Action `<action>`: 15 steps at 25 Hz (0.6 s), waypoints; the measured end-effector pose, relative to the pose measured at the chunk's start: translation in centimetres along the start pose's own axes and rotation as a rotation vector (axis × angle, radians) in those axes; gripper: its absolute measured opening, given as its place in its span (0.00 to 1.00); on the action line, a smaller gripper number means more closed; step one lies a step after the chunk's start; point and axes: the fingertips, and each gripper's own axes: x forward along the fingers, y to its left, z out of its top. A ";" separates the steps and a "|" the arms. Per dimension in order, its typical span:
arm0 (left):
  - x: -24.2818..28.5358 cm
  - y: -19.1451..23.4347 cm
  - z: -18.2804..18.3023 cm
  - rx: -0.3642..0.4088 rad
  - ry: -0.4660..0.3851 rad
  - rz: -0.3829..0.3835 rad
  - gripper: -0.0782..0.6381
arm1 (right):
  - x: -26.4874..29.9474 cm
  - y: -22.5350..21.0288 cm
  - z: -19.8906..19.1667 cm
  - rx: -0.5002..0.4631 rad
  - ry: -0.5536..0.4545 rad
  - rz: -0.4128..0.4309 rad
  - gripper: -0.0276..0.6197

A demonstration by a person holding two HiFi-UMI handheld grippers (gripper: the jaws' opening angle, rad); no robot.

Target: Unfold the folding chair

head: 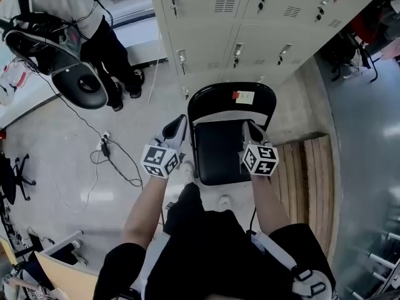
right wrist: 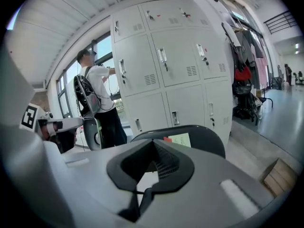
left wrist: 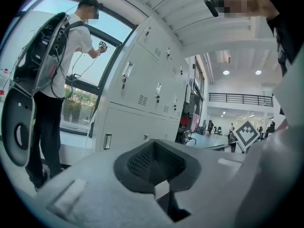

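A black folding chair (head: 220, 144) with a thin metal frame is seen standing on the pale grey floor (head: 62, 167), right in front of a row of light grey metal lockers (head: 250, 24). Its seat is seen flat from above, and its curved back is turned to the lockers. A small red and pale sticker (head: 245, 96) is stuck on the back of the chair. The right side of the chair is just beside the left edge of a low wooden platform made of slats (head: 309, 180).

The left gripper (head: 180, 124) is held just beside the left side of the chair. Its two jaws are pressed together, and nothing is pinched between them. The right gripper (head: 250, 130) is seen over the right edge of the seat. Its jaws are pressed together too, with nothing between them. Whether the chair is touched by either gripper cannot be told.

A thin black cable (head: 119, 164) is spread on the floor to the left of the chair. By the window, at the far left end of the lockers, a person in a white top and black trousers (head: 106, 49) is seen standing.
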 end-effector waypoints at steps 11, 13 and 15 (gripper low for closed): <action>-4.9 -10.3 2.3 0.047 -0.097 0.045 0.11 | -12.5 -3.3 5.9 -0.077 -0.197 0.083 0.05; -5.8 -11.8 3.2 0.057 -0.121 0.057 0.11 | -14.9 -3.2 7.1 -0.061 -0.255 0.137 0.05; -7.1 -13.3 4.1 0.053 -0.155 0.079 0.11 | -17.5 -2.9 8.4 -0.040 -0.318 0.193 0.05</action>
